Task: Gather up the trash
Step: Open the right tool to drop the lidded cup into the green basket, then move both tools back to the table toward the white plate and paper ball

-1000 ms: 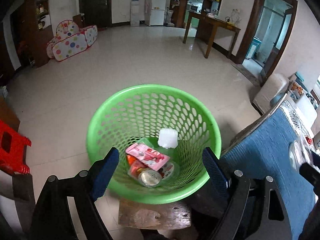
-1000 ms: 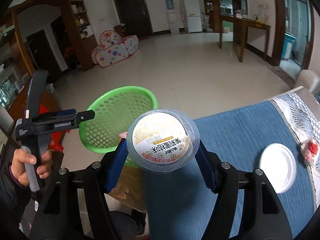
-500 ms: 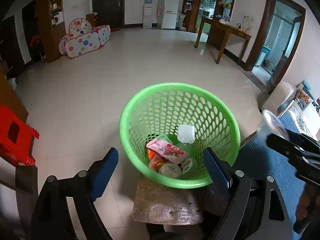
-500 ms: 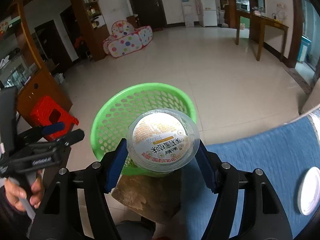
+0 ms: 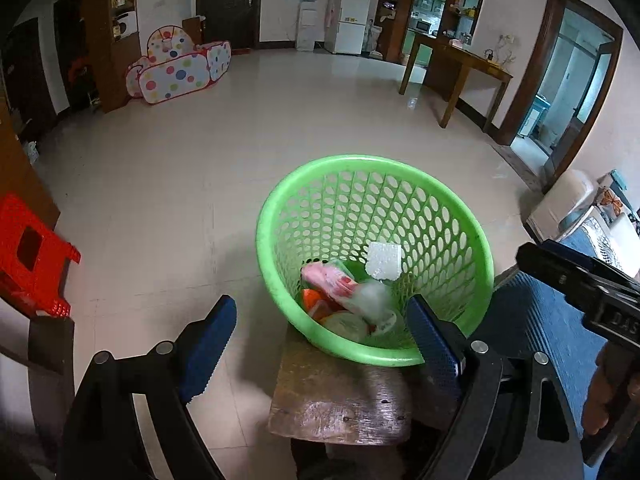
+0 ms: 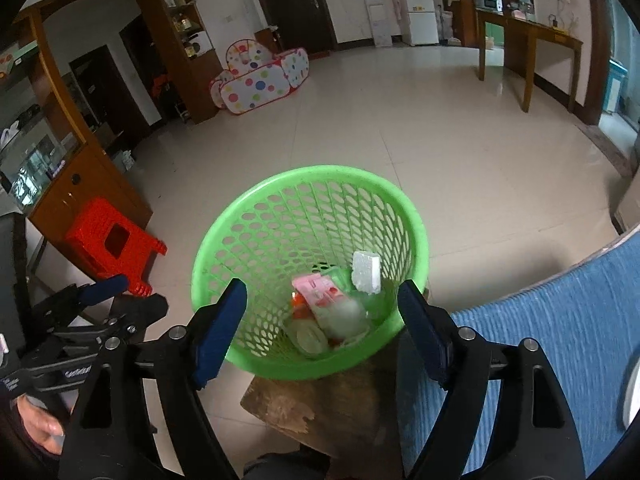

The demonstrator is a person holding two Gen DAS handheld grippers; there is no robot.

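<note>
Gone from between the right gripper [image 6: 322, 320] pads was the clear lidded cup, its jaws opening with nothing between them. Just ahead, that cup [image 6: 344, 314] lay blurred among wrappers in the green basket [image 6: 308, 178]. The left gripper [image 5: 322, 338] stood wide and empty; the wooden stool [image 5: 340, 400] was partly hidden beneath the basket

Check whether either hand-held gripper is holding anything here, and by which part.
Nothing is held. The right hand-held gripper is empty, its jaws opening above the basket, where a blurred cup lies among the trash. The left hand-held gripper is open and empty.
</note>
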